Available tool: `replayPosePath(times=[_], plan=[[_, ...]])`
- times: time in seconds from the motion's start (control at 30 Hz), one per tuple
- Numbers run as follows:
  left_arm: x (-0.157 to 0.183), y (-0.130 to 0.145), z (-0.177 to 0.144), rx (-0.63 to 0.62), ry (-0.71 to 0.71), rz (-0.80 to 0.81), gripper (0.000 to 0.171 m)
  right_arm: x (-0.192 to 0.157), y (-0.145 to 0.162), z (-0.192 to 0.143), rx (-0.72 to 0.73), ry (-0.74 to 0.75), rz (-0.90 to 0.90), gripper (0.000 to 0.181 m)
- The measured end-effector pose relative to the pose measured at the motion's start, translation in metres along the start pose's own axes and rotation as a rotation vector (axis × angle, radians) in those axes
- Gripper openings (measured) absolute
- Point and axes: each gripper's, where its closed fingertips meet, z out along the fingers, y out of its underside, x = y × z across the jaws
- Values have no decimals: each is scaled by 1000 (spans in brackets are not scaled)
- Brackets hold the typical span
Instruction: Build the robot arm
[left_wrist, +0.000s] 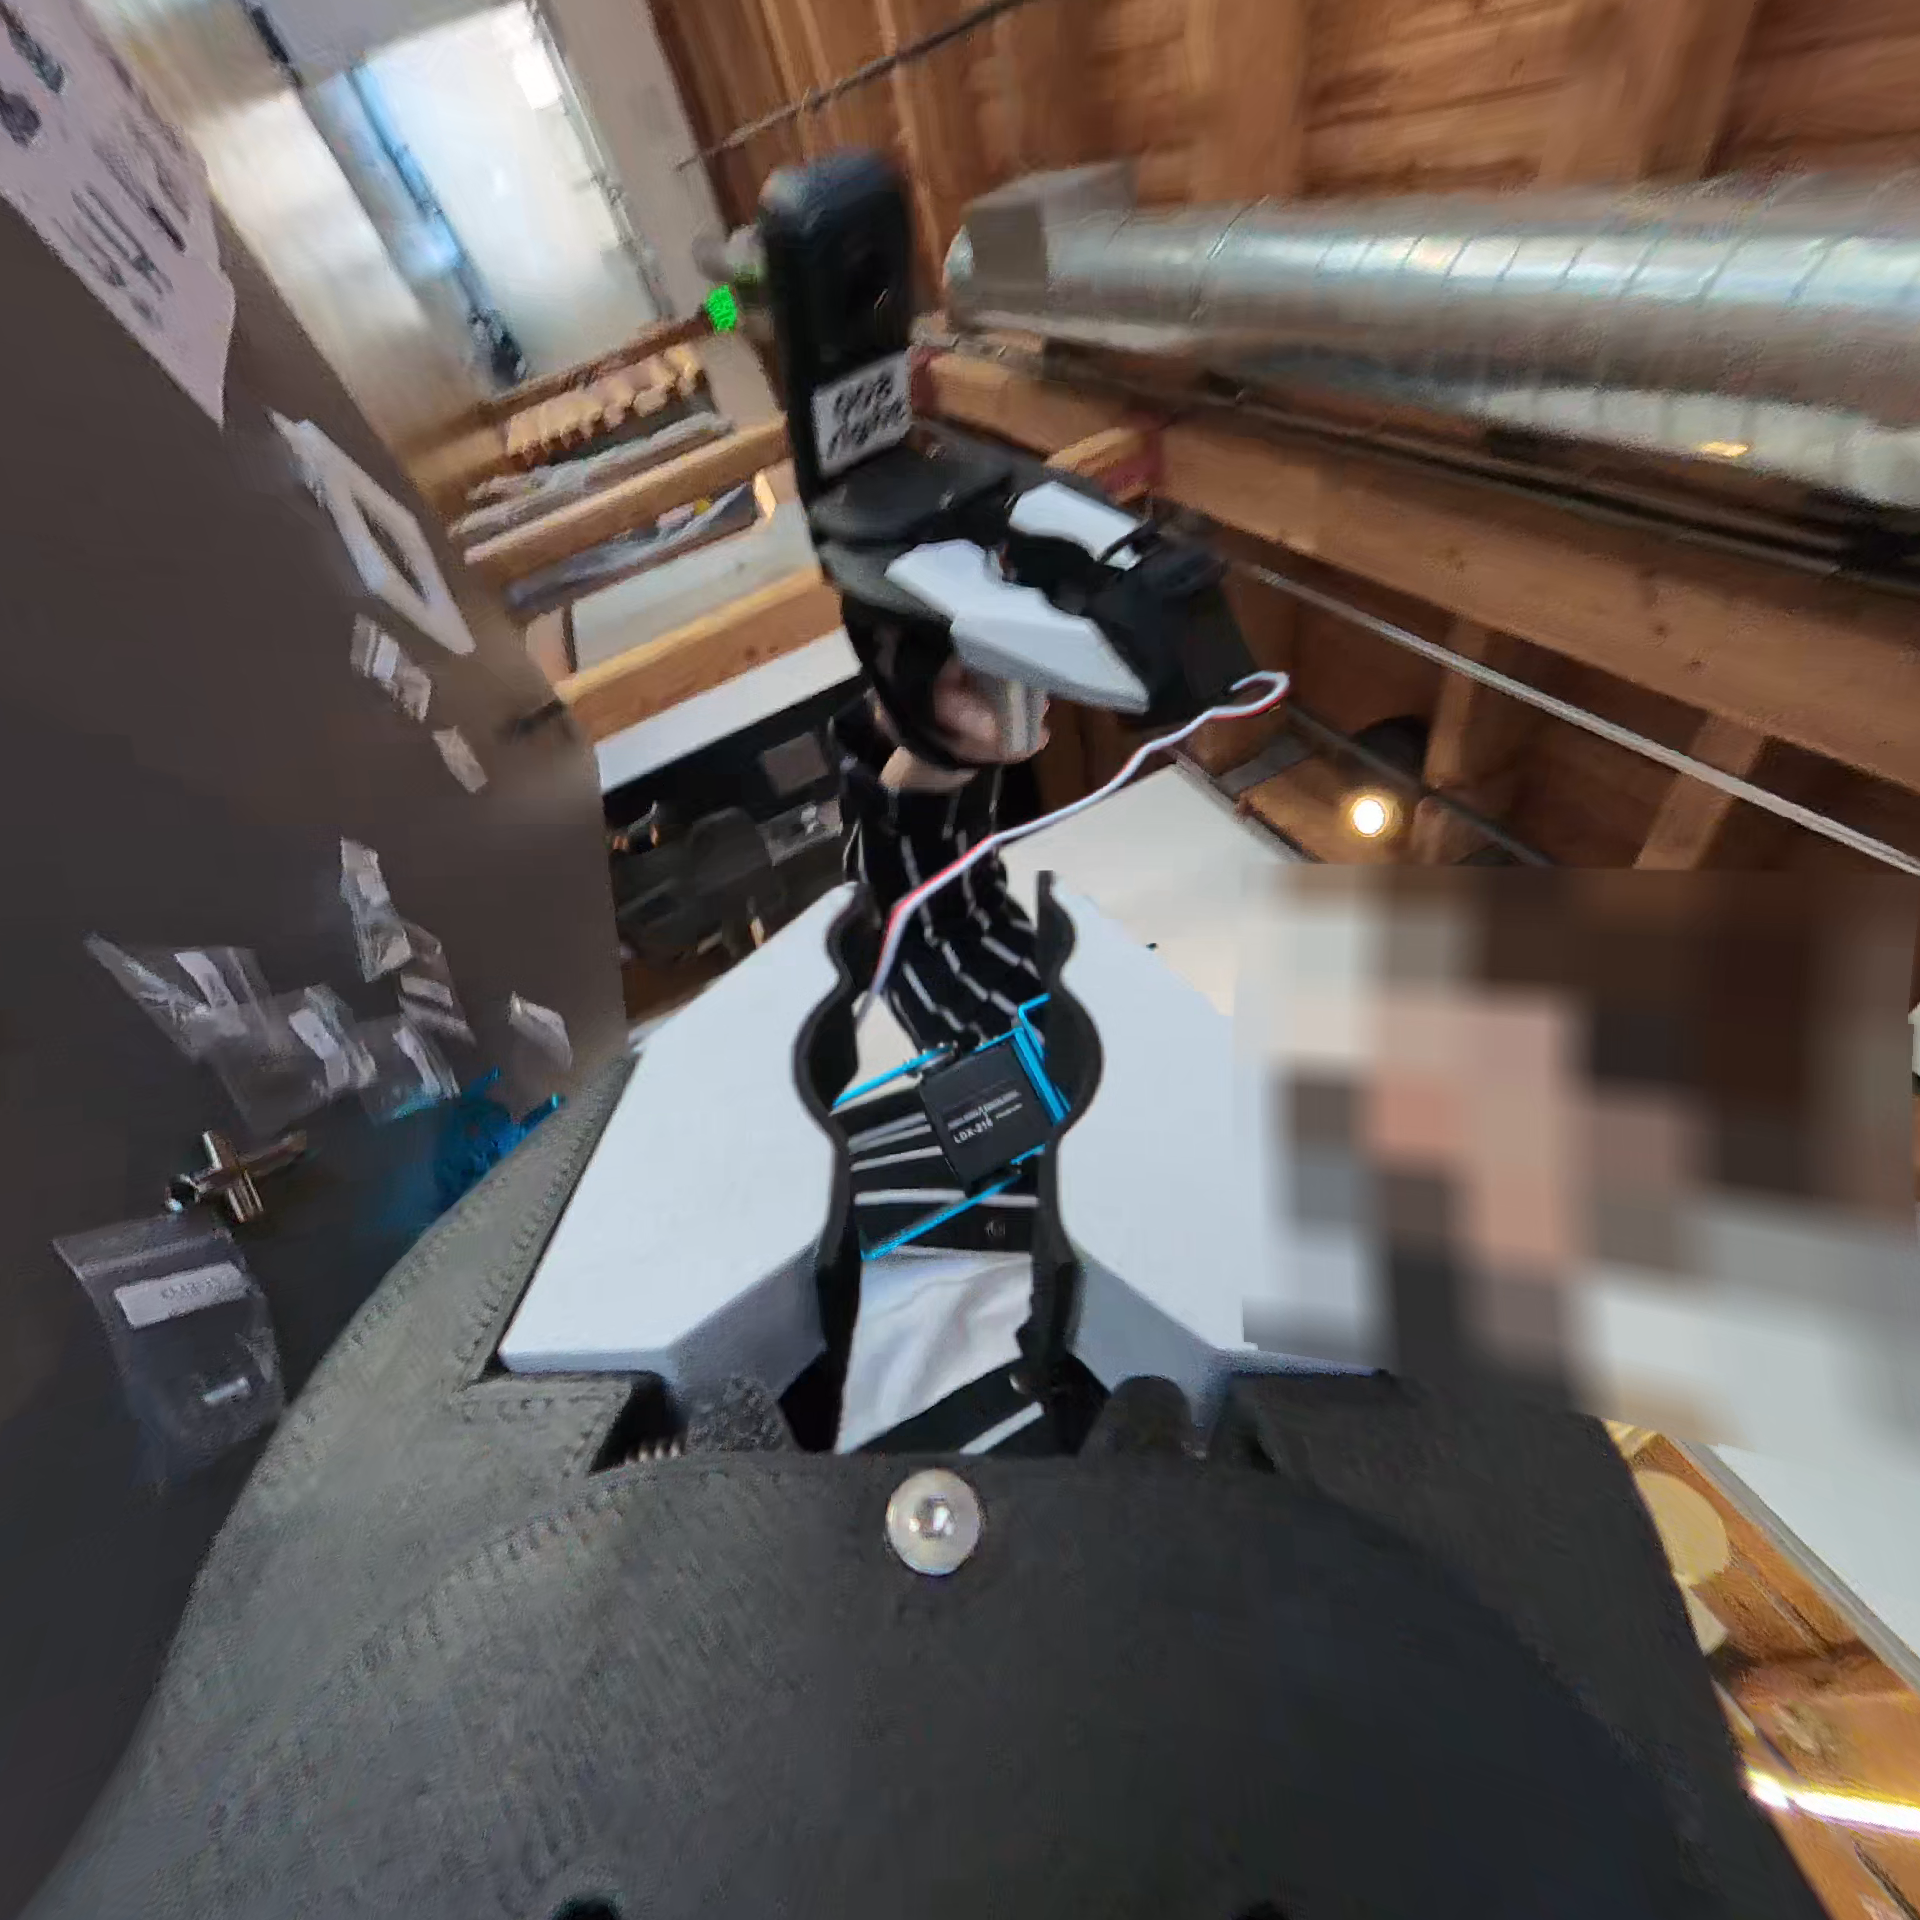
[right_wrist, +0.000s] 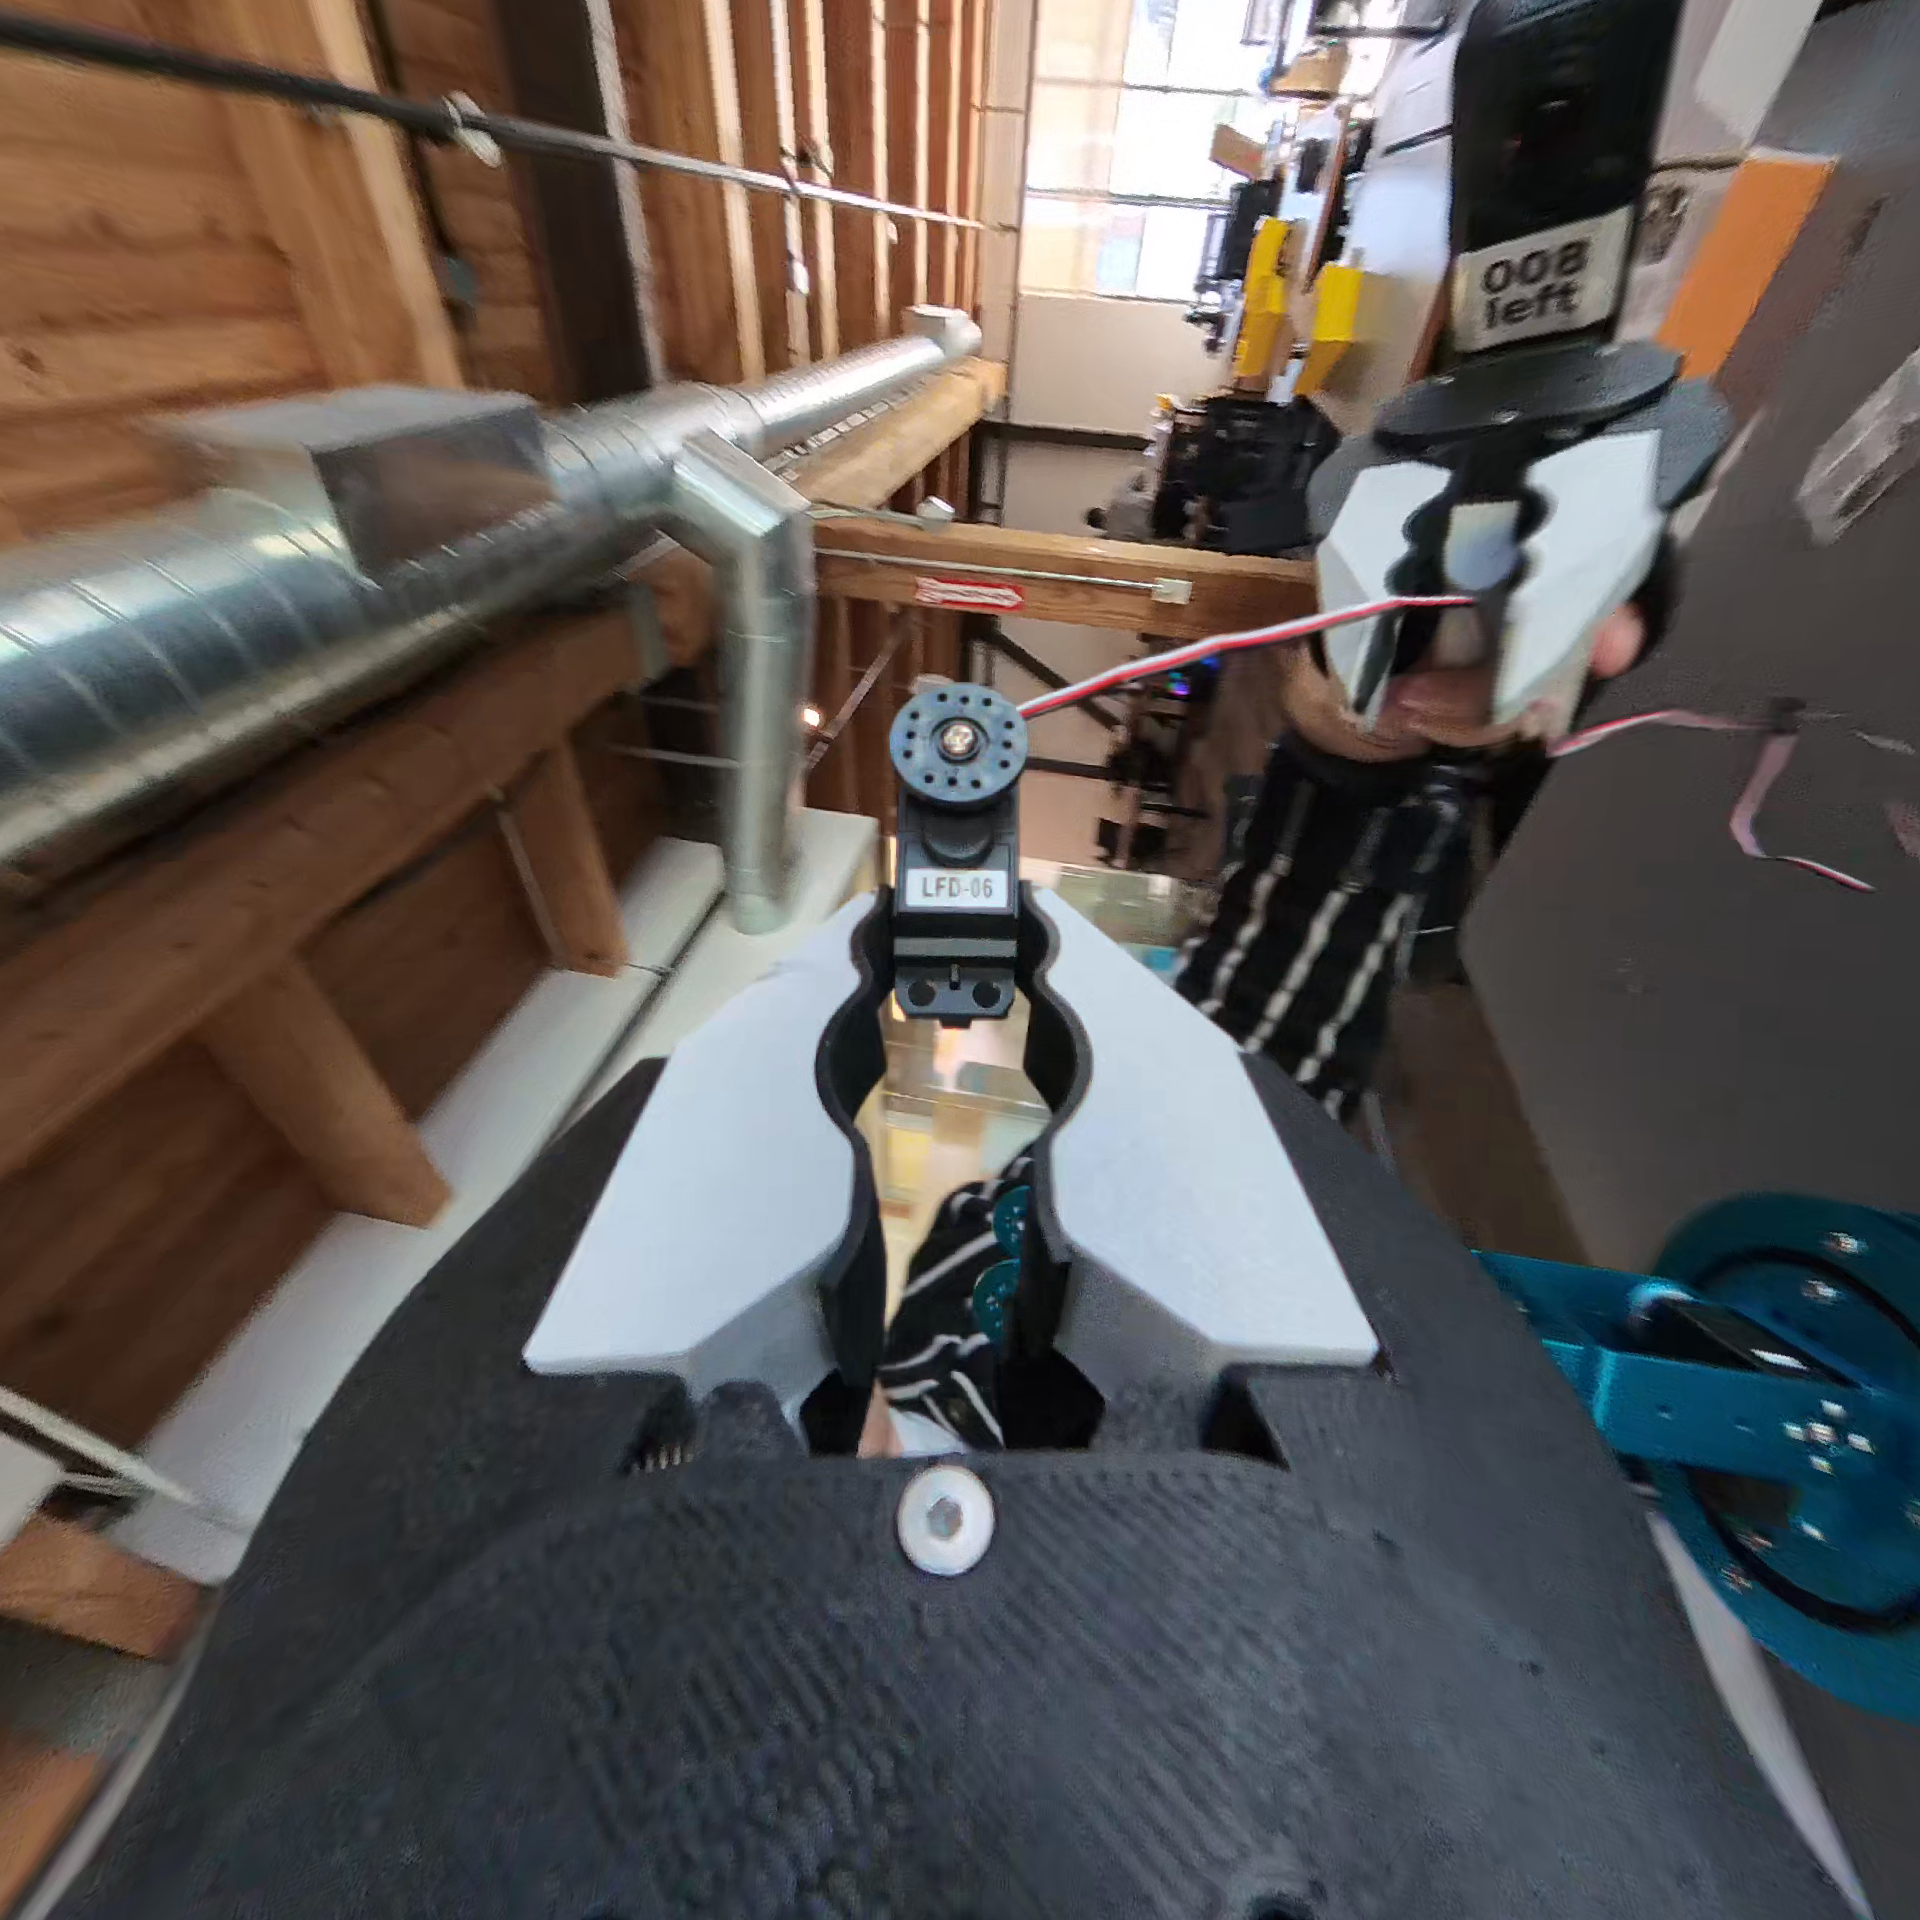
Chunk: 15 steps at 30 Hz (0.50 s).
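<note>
My right gripper (right_wrist: 956, 920) is shut on a black servo (right_wrist: 954, 831) with a round horn (right_wrist: 958, 740) on top. It also shows in the left wrist view (left_wrist: 1164, 623), held high. The servo's white-and-red wire (right_wrist: 1247, 644) runs to my left gripper (right_wrist: 1475, 613) and enters the gap between its fingers. In the left wrist view the wire (left_wrist: 1039, 821) meets the left finger's inner side. My left gripper (left_wrist: 945, 899) has its jaws a servo's width apart. A black servo in a blue bracket (left_wrist: 982, 1122) shows through that gap; I cannot tell whether it is gripped.
A blue metal robot base (right_wrist: 1787, 1434) sits at lower right. A dark board (left_wrist: 156, 727) with several small parts bags (left_wrist: 260, 1018) is on the left. A silver duct (right_wrist: 312, 603) and wooden beams run alongside. The person's striped sleeve (right_wrist: 1309, 914) is close behind. My hands' fingertips stand some 11 cm from each other. The left tips stand about 20 cm off the blue metal robot base (right_wrist: 1787, 1434).
</note>
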Motion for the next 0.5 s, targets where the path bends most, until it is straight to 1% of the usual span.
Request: replayPosePath(times=[0.03,0.07,0.1,0.13,0.2,0.23,0.27,0.3,0.33,0.37,0.43,0.5], plan=[[-2,-2,-5,39,17,17,32,7,0,1,15,-15,36,20],[-2,-6,-14,84,6,47,38,14,1,1,32,-12,57,20],[-4,-10,-26,127,-47,79,49,22,2,1,46,1,73,20],[-7,-13,-41,161,-144,121,57,26,4,2,60,3,86,20],[-11,-19,-76,235,-423,231,62,25,4,3,102,-18,108,20],[-3,-21,-91,283,-555,289,64,25,4,4,124,-14,108,20],[17,-19,-93,330,-594,345,54,27,5,4,142,6,101,20],[44,-14,-80,361,-551,381,41,30,6,6,159,35,89,20],[67,-6,-58,365,-487,384,35,34,8,8,173,66,79,20],[78,2,-33,352,-446,360,35,36,11,12,177,89,72,20],[78,12,8,309,-425,275,53,37,17,22,164,120,51,20],[68,19,34,262,-424,208,58,32,21,32,141,138,14,20]])
